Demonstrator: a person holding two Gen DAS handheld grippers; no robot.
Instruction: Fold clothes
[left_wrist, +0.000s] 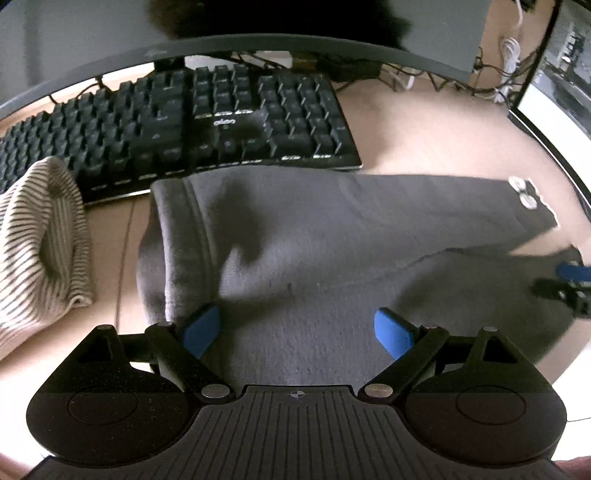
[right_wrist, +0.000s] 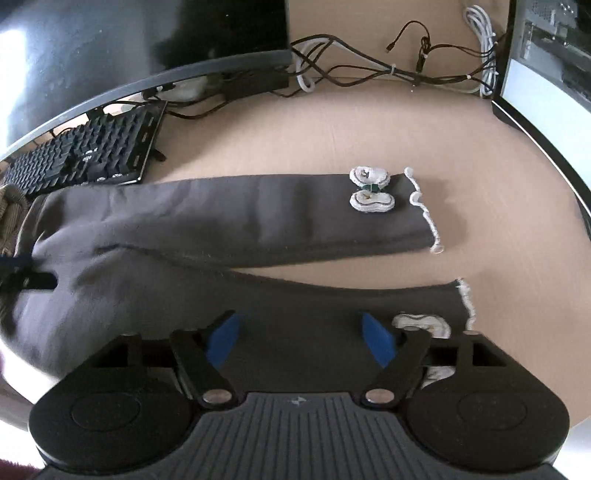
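Beside the keyboard (left_wrist: 207, 122) on our tan desk (right_wrist: 295, 129) lie gray pants (right_wrist: 221, 221), soft, limp and light, we judge. Left tongs (left_wrist: 297, 330) and right tongs (right_wrist: 299, 334) both gape wide, empty; we'd pinch waistband (left_wrist: 173, 236) and cuffs (right_wrist: 424, 210)

This is a computer desk, an office or home workstation by the look of it. A black mechanical keyboard (left_wrist: 177, 129) sits toward the far left of the tan worktop (right_wrist: 332, 129), tucked under the curved lower edge of a big dark monitor (right_wrist: 140, 40). Along the far edge runs a tangle of cables (right_wrist: 369, 70), black and white, and a second screen (right_wrist: 546, 74) stands at the right edge.
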